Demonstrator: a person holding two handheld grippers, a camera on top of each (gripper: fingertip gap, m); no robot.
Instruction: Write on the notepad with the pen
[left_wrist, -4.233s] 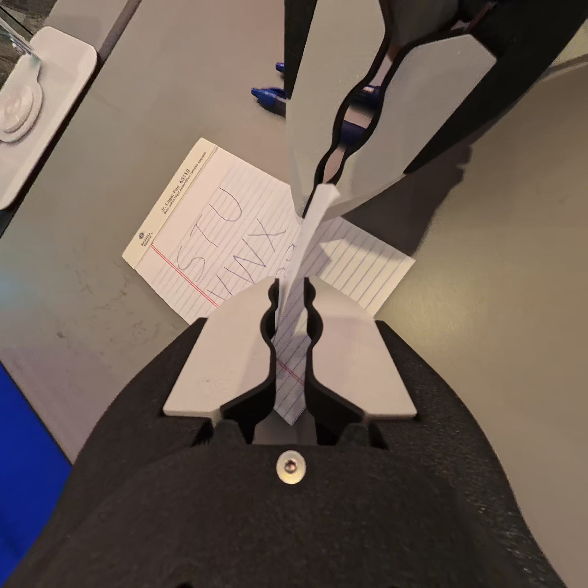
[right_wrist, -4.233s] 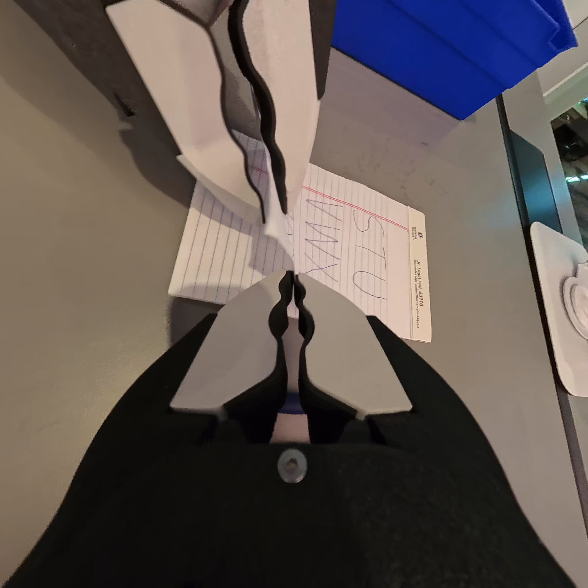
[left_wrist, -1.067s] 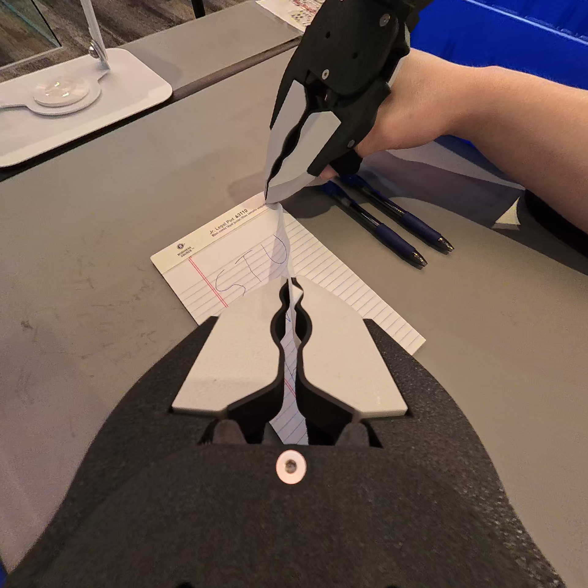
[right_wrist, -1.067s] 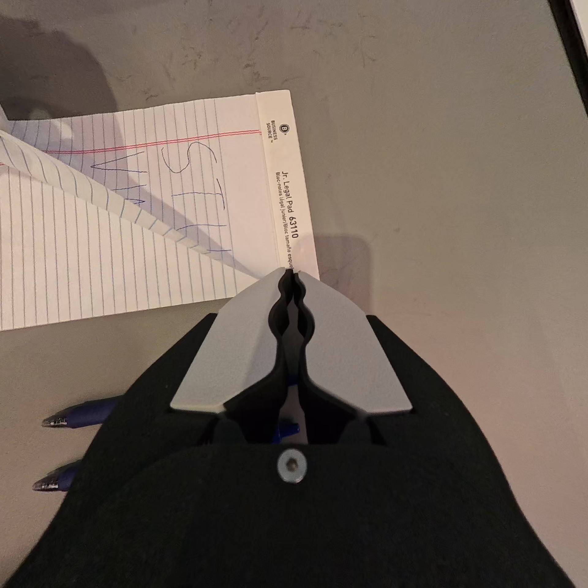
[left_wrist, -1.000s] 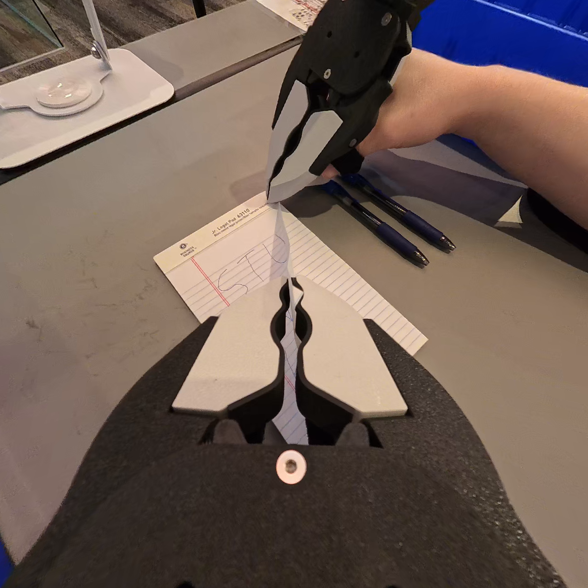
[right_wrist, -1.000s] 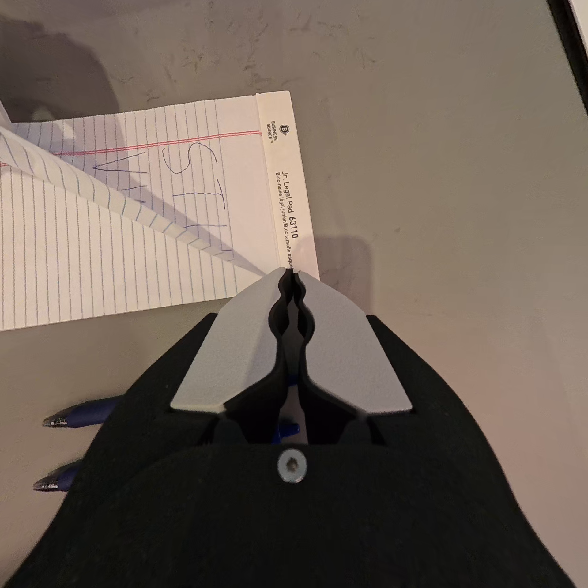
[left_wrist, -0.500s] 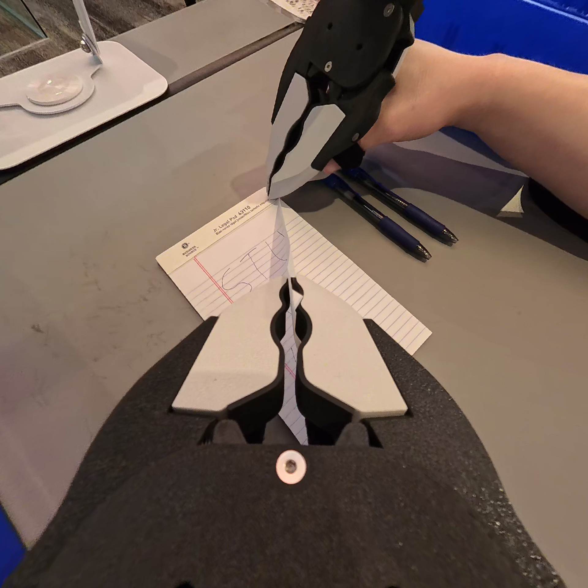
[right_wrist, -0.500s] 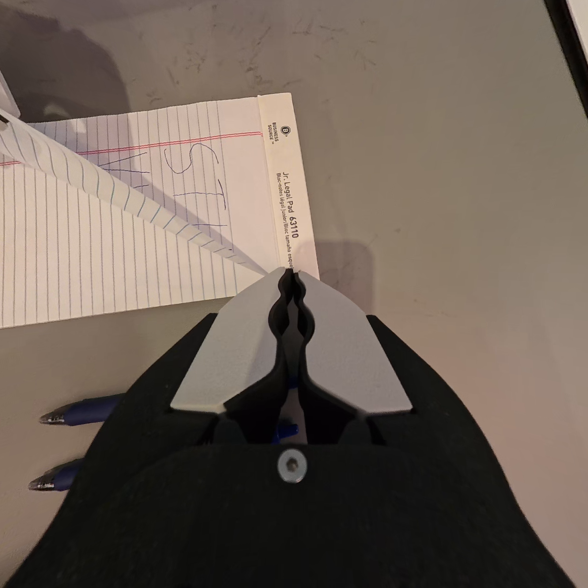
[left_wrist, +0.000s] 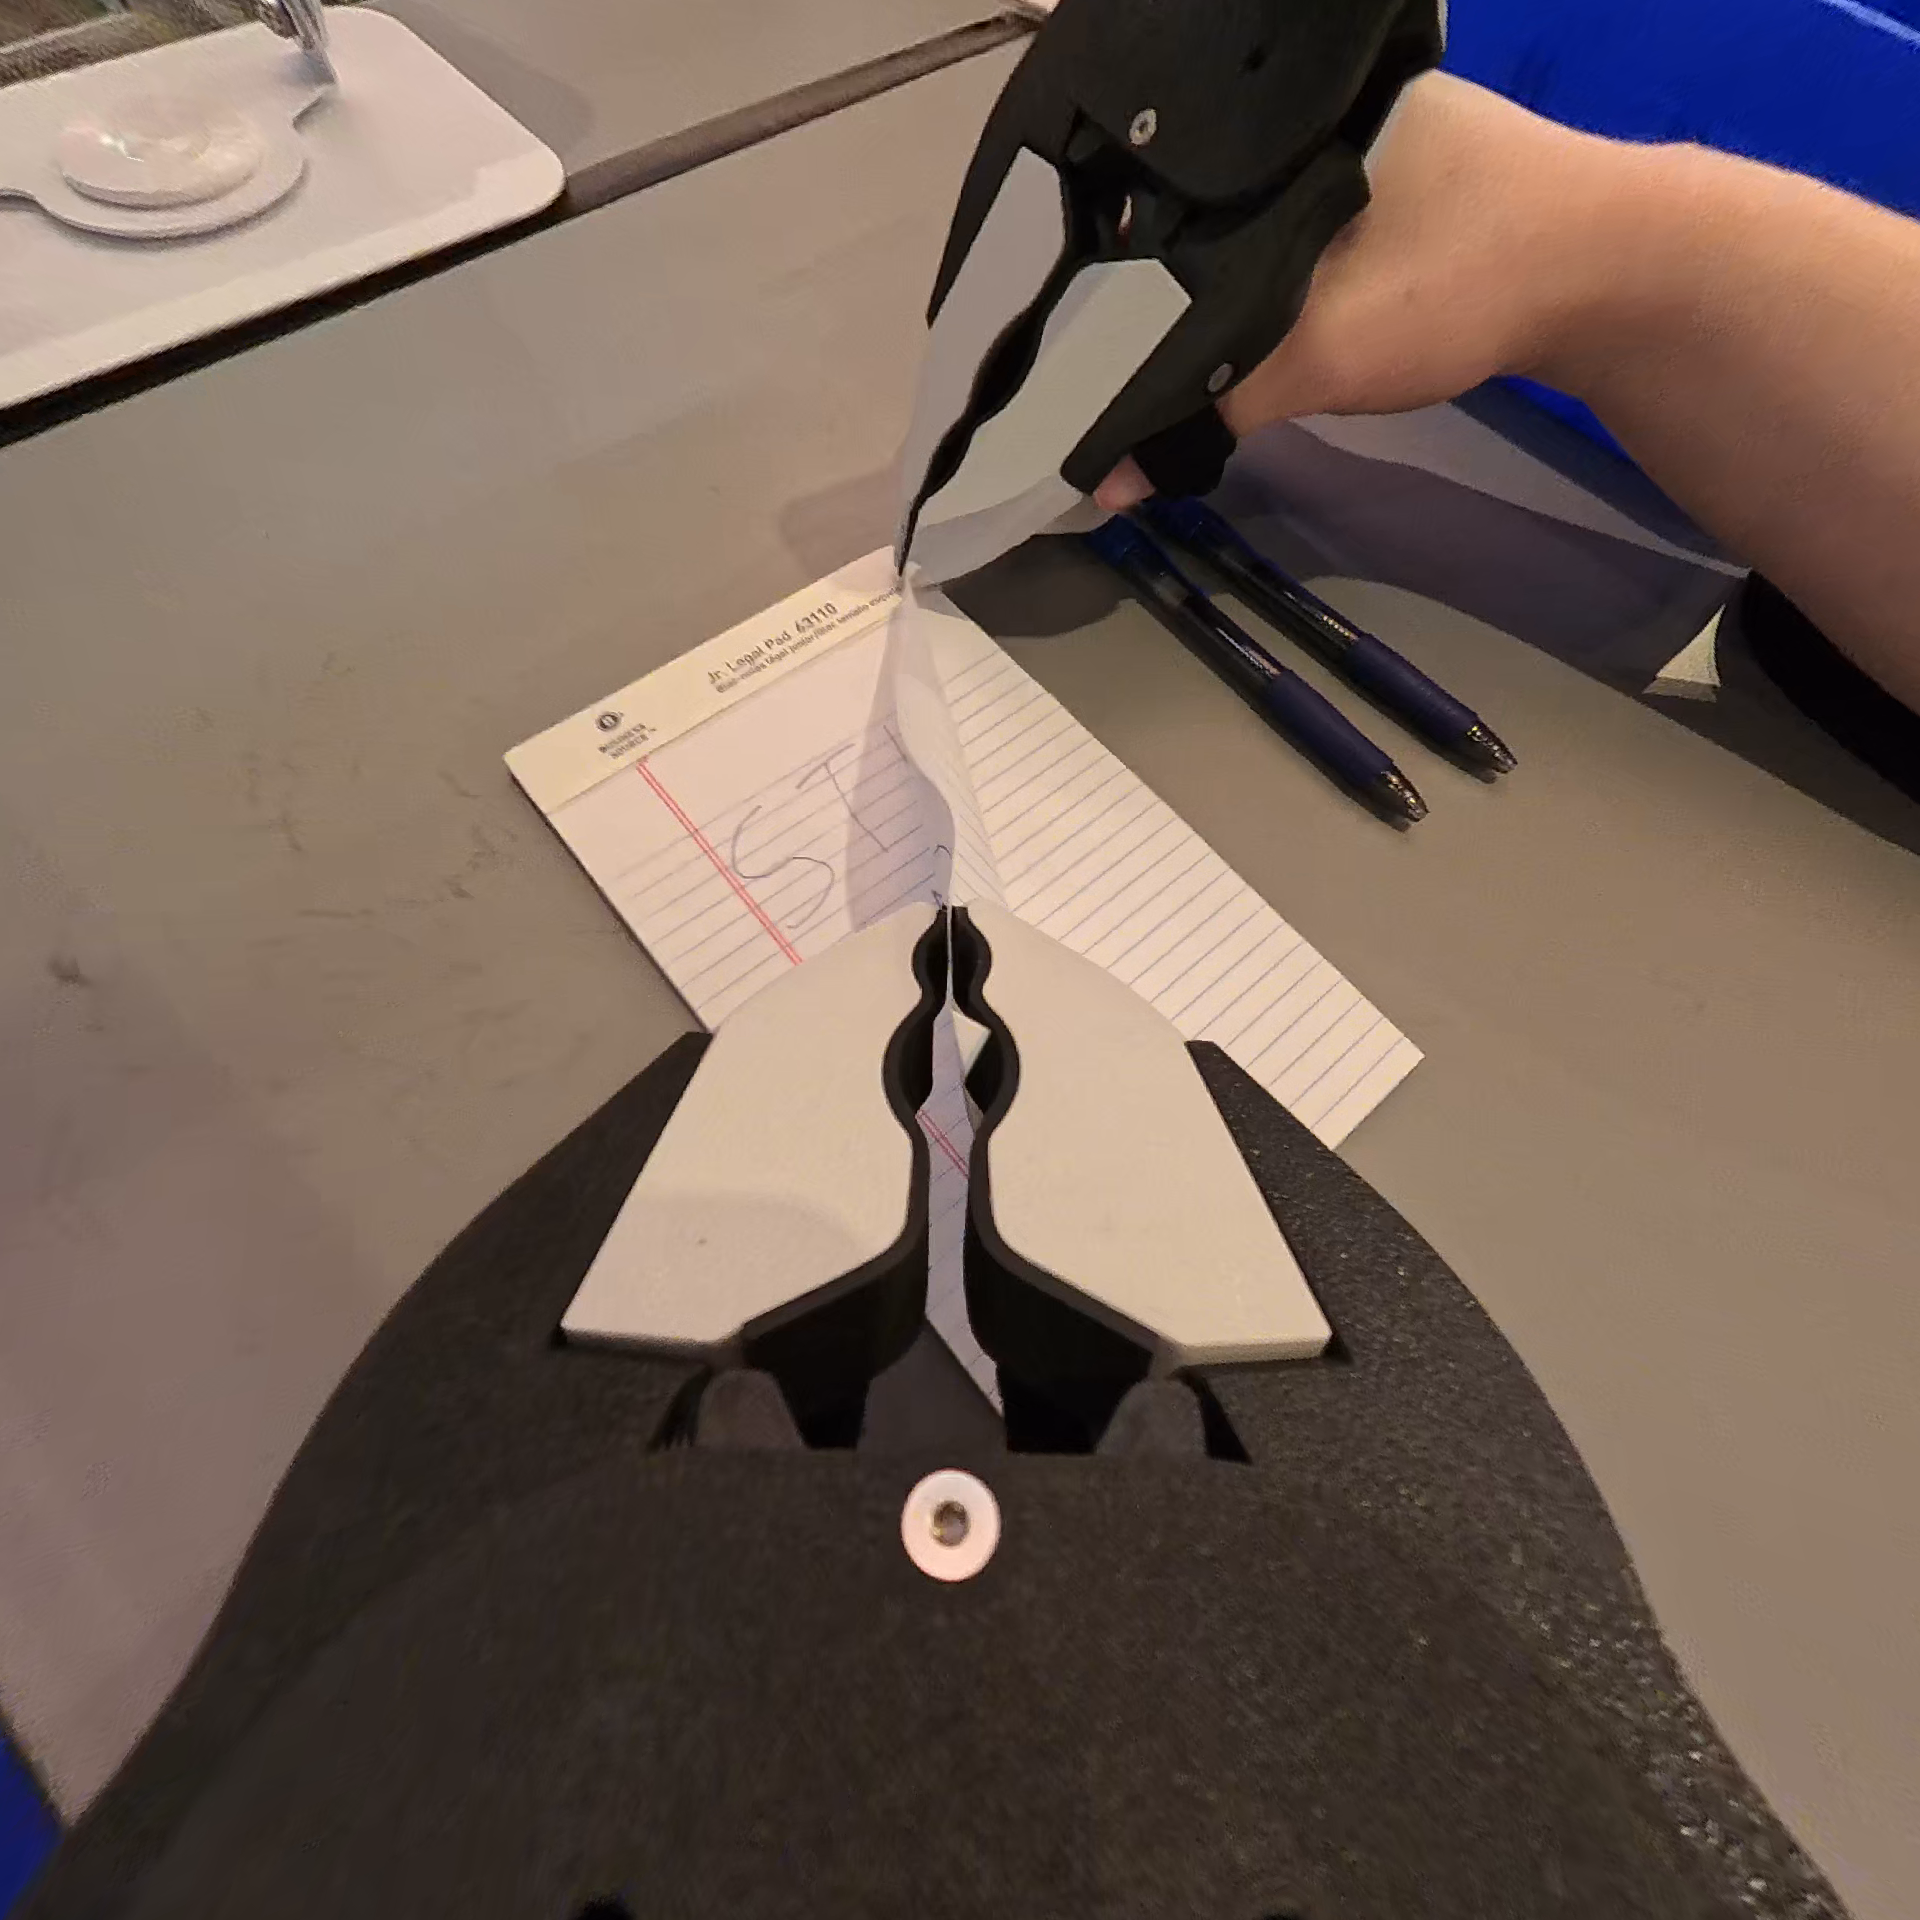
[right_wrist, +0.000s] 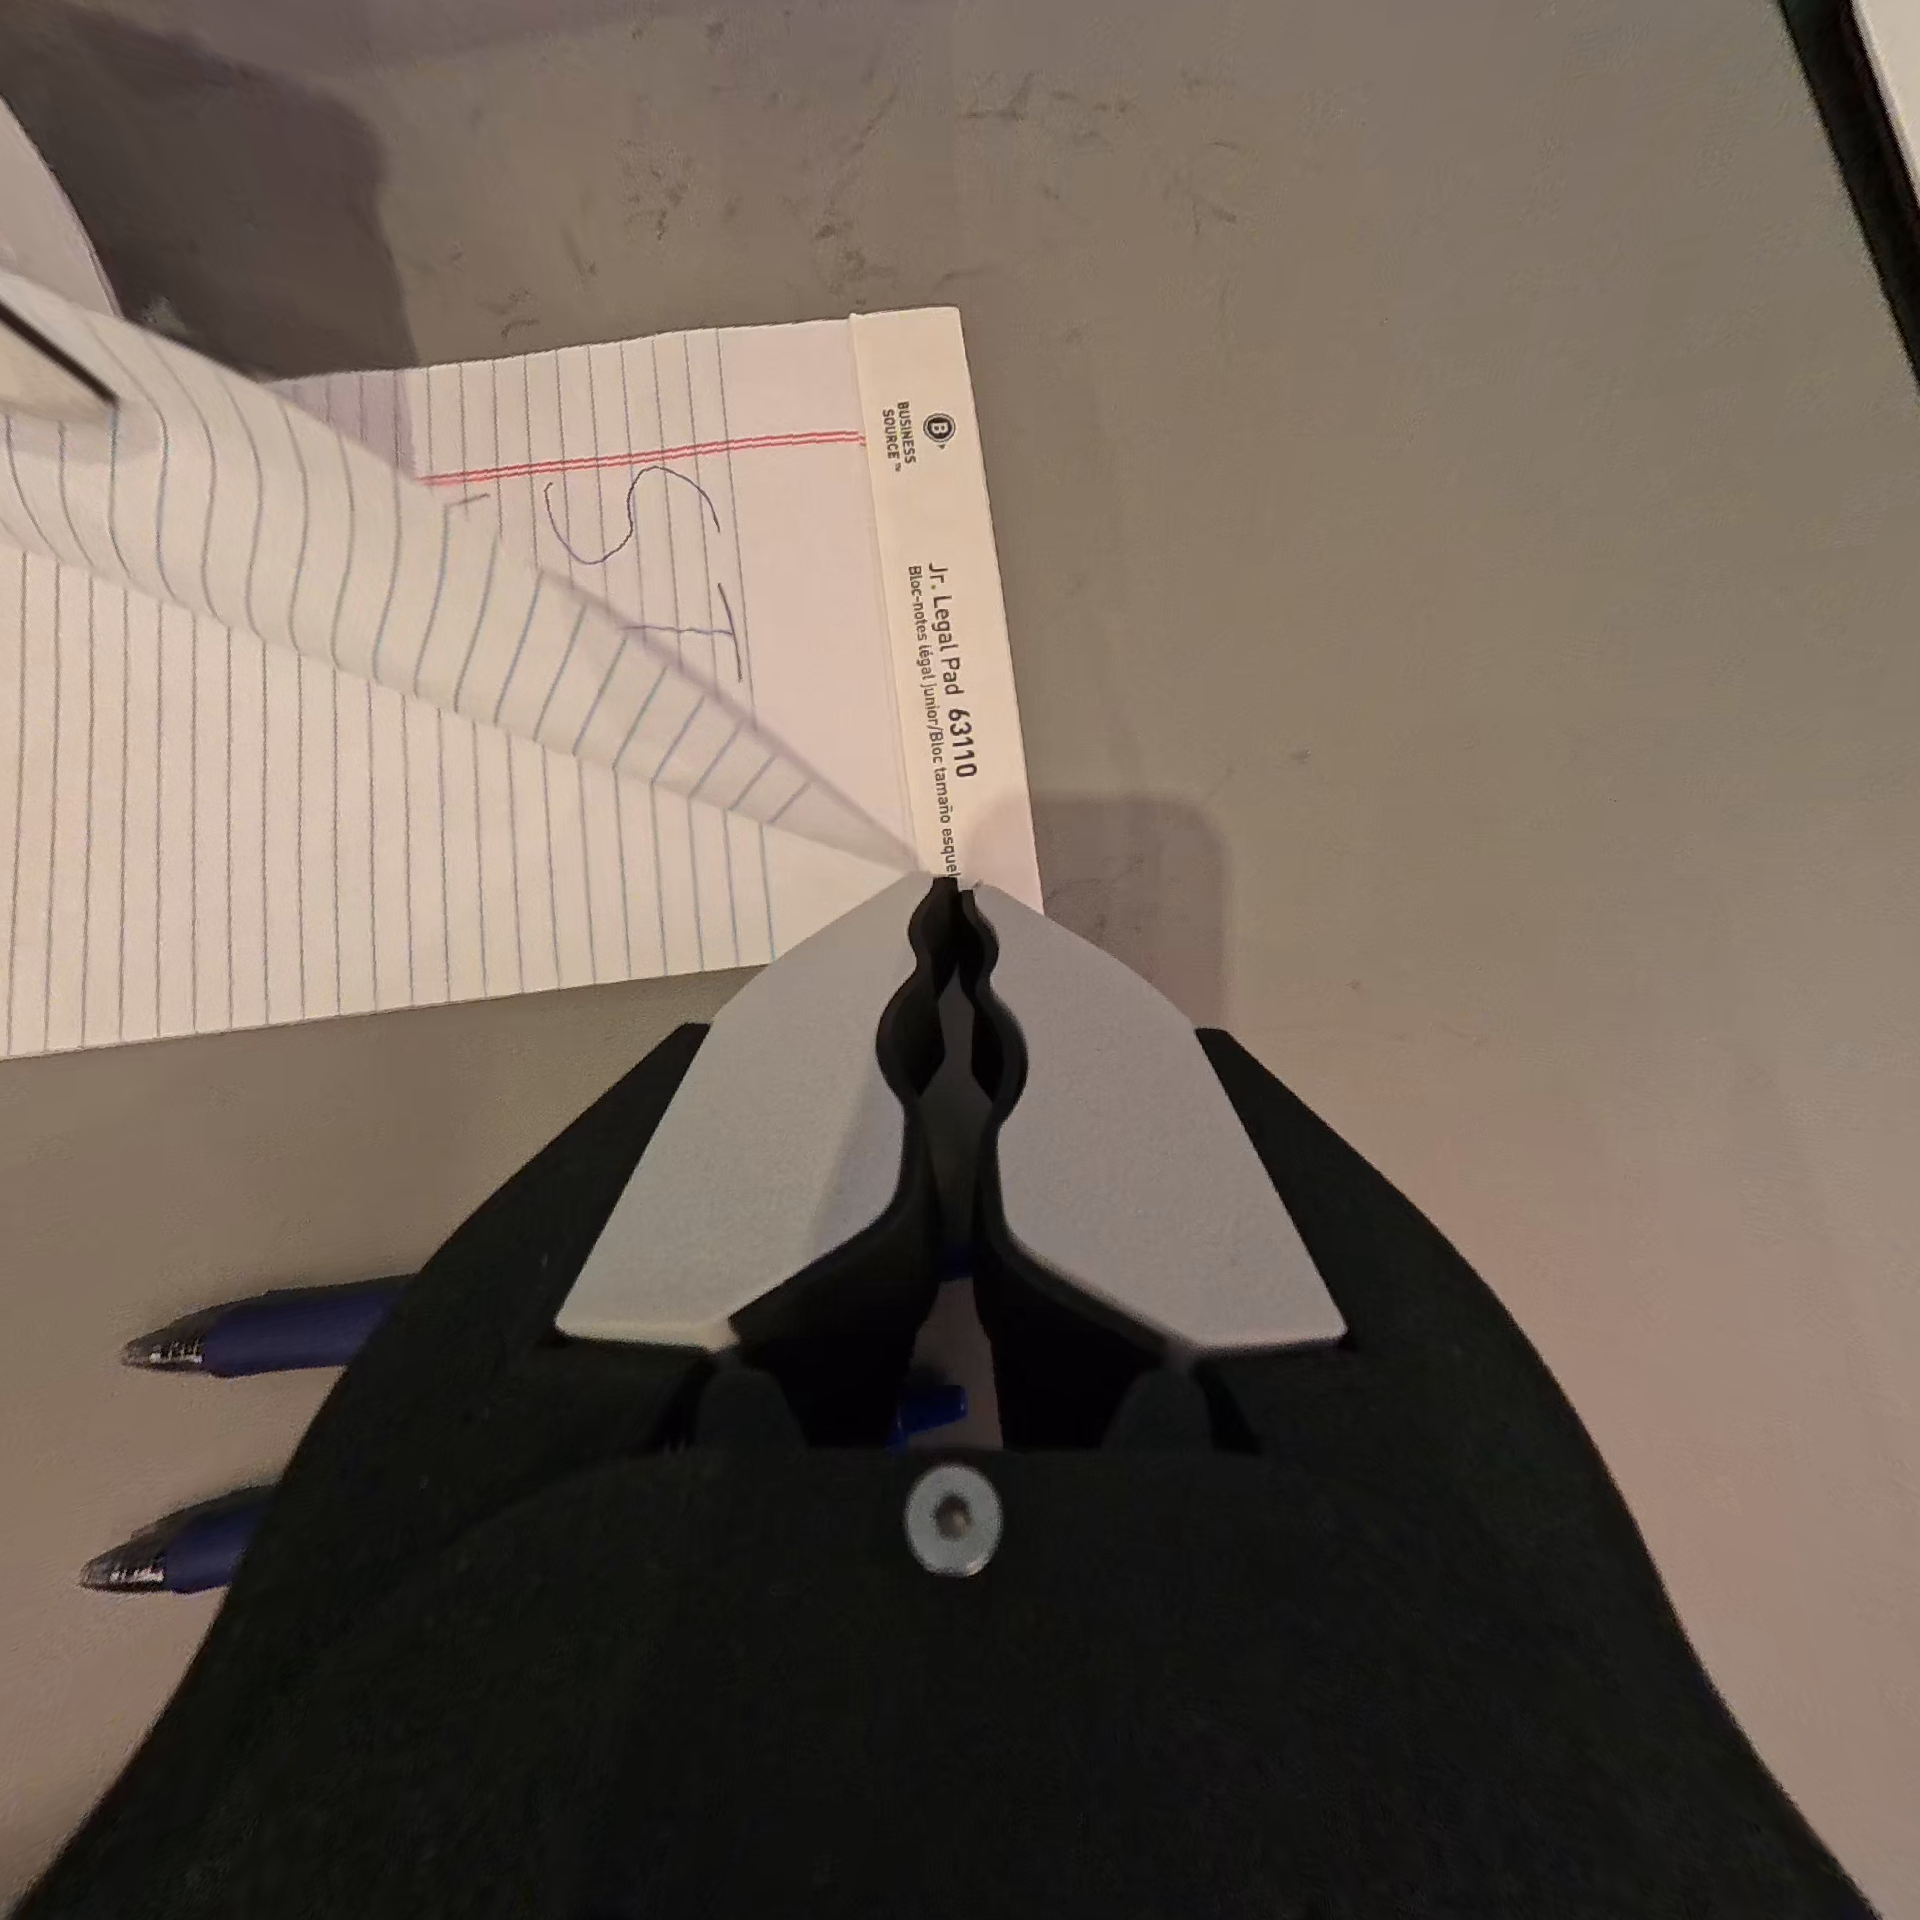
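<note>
A white lined notepad (left_wrist: 1143, 914) lies on the grey table, with blue handwriting near its top. My left gripper (left_wrist: 951, 914) is shut on the lower part of the top sheet (left_wrist: 914, 748) and holds it up off the pad, twisted on edge. My right gripper (left_wrist: 909, 561) is shut, with its tips down on the top right corner of the pad's header strip, where the lifted sheet runs to a point. In the right wrist view the gripper (right_wrist: 958, 891) sits at that corner and the sheet (right_wrist: 312, 540) slants over the notepad (right_wrist: 312, 831). Two blue pens (left_wrist: 1268, 675) lie untouched to the right.
The pens also show in the right wrist view (right_wrist: 239, 1340), partly under my gripper. A person's hand (left_wrist: 1455, 260) holds the right gripper. A white stand base (left_wrist: 208, 208) sits on the far left beyond a dark seam. A blue surface borders the far right.
My left gripper has pulled the lifted sheet farther up and across the pad, so it covers more of the writing. My right gripper has stayed at the pad's corner.
</note>
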